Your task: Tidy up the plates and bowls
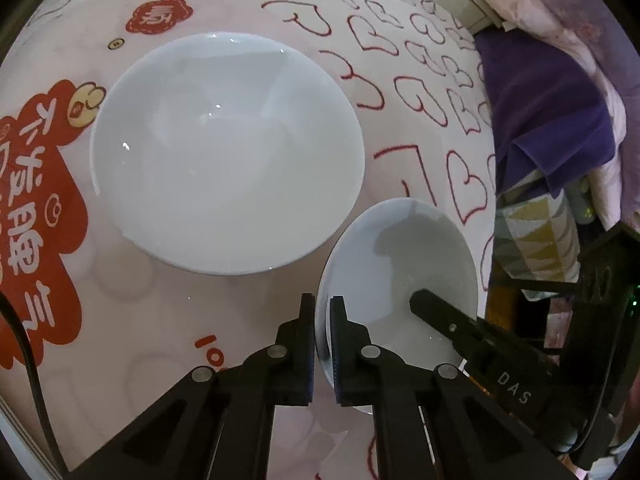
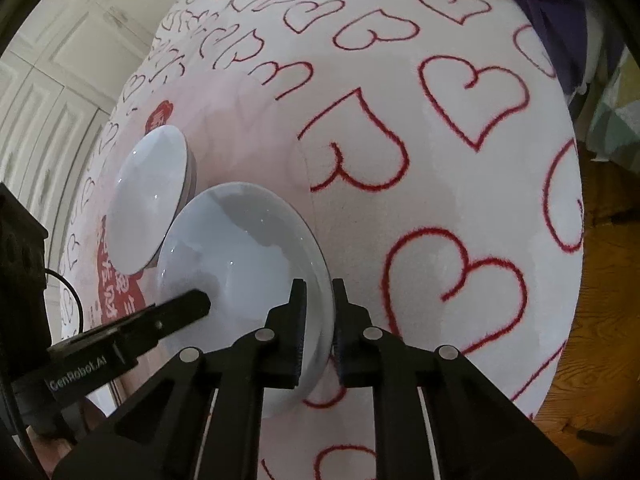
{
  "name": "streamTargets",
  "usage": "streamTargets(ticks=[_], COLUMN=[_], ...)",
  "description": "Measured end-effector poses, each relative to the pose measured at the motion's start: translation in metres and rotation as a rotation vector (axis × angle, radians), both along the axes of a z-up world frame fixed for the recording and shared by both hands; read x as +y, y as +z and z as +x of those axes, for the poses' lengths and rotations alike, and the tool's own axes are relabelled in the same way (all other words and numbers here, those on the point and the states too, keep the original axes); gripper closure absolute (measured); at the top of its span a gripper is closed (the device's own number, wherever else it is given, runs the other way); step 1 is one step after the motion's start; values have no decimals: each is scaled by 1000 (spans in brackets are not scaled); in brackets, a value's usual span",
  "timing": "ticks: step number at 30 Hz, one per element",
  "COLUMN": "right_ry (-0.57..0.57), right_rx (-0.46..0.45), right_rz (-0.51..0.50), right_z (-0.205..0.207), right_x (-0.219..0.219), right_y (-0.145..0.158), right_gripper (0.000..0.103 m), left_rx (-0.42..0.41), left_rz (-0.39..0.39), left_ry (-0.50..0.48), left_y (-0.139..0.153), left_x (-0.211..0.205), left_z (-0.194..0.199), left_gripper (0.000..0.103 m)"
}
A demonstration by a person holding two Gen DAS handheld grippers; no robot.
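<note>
On the near rim of the smaller white bowl (image 1: 400, 280), both hand-held grippers are clamped at once. The left gripper (image 1: 322, 344) pinches the bowl's left edge, one finger inside the rim and one outside, pads pressed against the thin wall. The right gripper (image 2: 320, 328) does the same on the bowl's opposite edge, again straddling the rim. From each wrist camera the other tool's dark finger shows reaching into the bowl from the far side. Gripping at two opposite points probably keeps the smooth, glazed bowl level and stops it from swinging out of a single narrow pinch.

The bowl sits on a soft white blanket (image 2: 440, 184) printed with red heart outlines, so its footing looks yielding rather than firm.

Just beyond the smaller bowl, close to its rim but whether touching I cannot tell, lies the larger white bowl (image 1: 228, 152), empty and upright on a patch of cloth with red cartoon shapes and lettering (image 1: 40, 208). Its position beside the held bowl suggests it is the target for nesting, with the smaller one likely to be lifted and lowered inside.

Farther off from the smaller bowl, past the blanket's edge, purple fabric (image 1: 544, 108) is heaped.
</note>
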State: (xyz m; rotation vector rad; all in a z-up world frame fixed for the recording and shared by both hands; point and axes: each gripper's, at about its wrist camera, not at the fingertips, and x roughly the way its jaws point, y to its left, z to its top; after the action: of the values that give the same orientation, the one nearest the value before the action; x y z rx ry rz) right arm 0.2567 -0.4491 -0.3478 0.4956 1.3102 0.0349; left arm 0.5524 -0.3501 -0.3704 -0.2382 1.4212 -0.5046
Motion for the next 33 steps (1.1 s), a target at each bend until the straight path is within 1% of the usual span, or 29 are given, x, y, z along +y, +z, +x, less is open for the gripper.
streamTargets(ticks=[4, 8, 15, 19, 26, 30, 33], right_ry=[6, 17, 42, 59, 99, 124, 148], right_rx=[-11, -19, -50, -74, -127, -144, -143], right_rz=[-5, -16, -24, -30, -33, -47, -45], right_z=[-7, -11, -22, -31, -53, -68, -81], right_x=[4, 12, 32, 47, 77, 98, 113], right_y=[4, 10, 35, 54, 93, 110, 118], right_gripper=[95, 95, 95, 95, 94, 94, 94], left_rx=[-15, -24, -43, -64, -131, -143, -144], left_rz=[3, 0, -10, -28, -44, -52, -45], left_ry=[-15, -8, 3, 19, 39, 51, 60], left_y=[6, 16, 43, 67, 116, 138, 151], left_x=[2, 12, 41, 66, 114, 144, 164], left_z=[-7, -16, -33, -47, -83, -106, -124], left_gripper=[100, 100, 100, 100, 100, 100, 100])
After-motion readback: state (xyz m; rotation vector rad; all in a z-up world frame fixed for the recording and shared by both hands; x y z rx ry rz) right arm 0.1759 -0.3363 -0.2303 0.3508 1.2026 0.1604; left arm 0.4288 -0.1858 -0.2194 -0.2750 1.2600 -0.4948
